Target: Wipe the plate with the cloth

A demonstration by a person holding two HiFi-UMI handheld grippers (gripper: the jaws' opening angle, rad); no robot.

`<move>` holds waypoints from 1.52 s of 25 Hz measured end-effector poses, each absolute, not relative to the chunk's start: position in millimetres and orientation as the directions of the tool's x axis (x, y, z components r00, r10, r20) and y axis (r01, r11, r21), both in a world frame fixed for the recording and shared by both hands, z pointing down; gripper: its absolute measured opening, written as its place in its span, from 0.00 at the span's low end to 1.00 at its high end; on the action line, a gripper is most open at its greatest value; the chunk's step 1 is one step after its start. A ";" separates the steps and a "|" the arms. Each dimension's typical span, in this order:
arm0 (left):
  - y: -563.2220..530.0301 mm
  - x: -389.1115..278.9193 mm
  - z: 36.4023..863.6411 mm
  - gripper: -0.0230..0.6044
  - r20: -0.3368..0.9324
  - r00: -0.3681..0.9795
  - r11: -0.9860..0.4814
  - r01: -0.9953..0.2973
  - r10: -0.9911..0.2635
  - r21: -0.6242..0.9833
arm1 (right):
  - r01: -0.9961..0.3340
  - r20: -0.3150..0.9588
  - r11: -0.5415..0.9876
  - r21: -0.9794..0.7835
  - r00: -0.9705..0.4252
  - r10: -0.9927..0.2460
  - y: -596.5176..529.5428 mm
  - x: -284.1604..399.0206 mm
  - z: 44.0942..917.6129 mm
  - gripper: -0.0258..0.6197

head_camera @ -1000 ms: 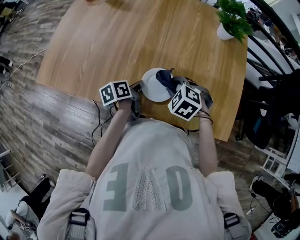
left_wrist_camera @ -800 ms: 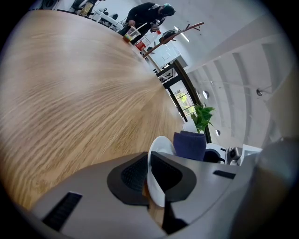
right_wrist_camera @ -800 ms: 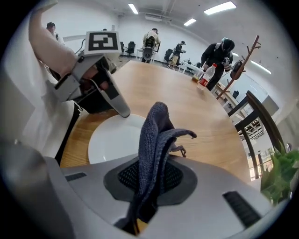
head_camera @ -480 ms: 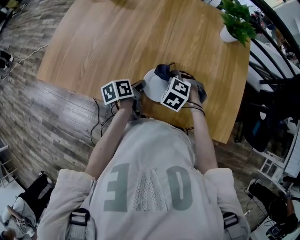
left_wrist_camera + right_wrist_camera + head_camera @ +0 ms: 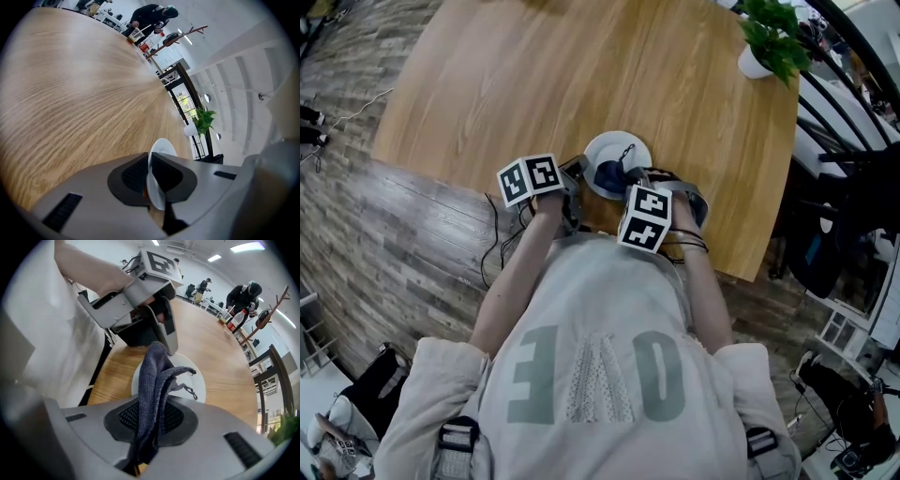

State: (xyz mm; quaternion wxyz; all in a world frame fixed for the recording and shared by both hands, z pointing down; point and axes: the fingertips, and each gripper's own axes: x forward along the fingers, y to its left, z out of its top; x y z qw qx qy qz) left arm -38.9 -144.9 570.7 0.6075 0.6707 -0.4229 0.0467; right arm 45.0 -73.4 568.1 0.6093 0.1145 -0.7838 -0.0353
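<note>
A small white plate (image 5: 628, 148) lies near the front edge of the wooden table (image 5: 534, 75). My left gripper (image 5: 577, 174) is shut on the plate's left rim; in the left gripper view the thin rim (image 5: 159, 154) sits clamped between the dark pads (image 5: 133, 174). My right gripper (image 5: 623, 187) points steeply down over the plate, shut on a dark blue cloth (image 5: 611, 175) that hangs onto the plate's middle. In the right gripper view the cloth (image 5: 154, 380) rises from between the pads, with the plate (image 5: 194, 380) and the left gripper's finger (image 5: 168, 333) beyond.
A potted plant (image 5: 769, 42) stands at the table's far right corner. Dark chairs (image 5: 844, 141) line the right side. The table's front edge (image 5: 581, 220) runs just under both grippers. Bottles (image 5: 233, 320) and people are at the table's far end.
My right gripper has swung the cloth from the plate's far edge down onto its middle, toward me. The left gripper has kept its hold on the rim.
</note>
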 end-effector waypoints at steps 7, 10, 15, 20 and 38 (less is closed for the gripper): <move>-144.9 -39.3 570.9 0.09 0.576 0.637 0.096 -0.624 -0.513 0.776 | -0.125 0.952 0.986 0.111 -0.271 -0.142 -49.0 39.0 562.8 0.13; -144.5 -39.7 570.0 0.09 0.573 0.639 0.097 -0.620 -0.514 0.779 | -0.114 0.951 0.991 0.076 -0.289 -0.107 -39.2 36.7 560.6 0.13; -144.6 -39.0 570.1 0.09 0.569 0.641 0.092 -0.618 -0.515 0.780 | -0.159 0.939 0.986 0.052 -0.329 -0.103 -44.9 37.0 556.7 0.13; -146.4 -39.6 569.8 0.08 0.555 0.644 0.106 -0.598 -0.526 0.794 | -0.232 0.927 0.960 0.155 -0.301 -0.222 -95.3 51.7 547.0 0.13; -146.4 -39.4 568.2 0.08 0.549 0.647 0.097 -0.596 -0.530 0.797 | -0.137 0.917 0.930 0.340 -0.172 -0.361 -149.6 27.0 569.2 0.13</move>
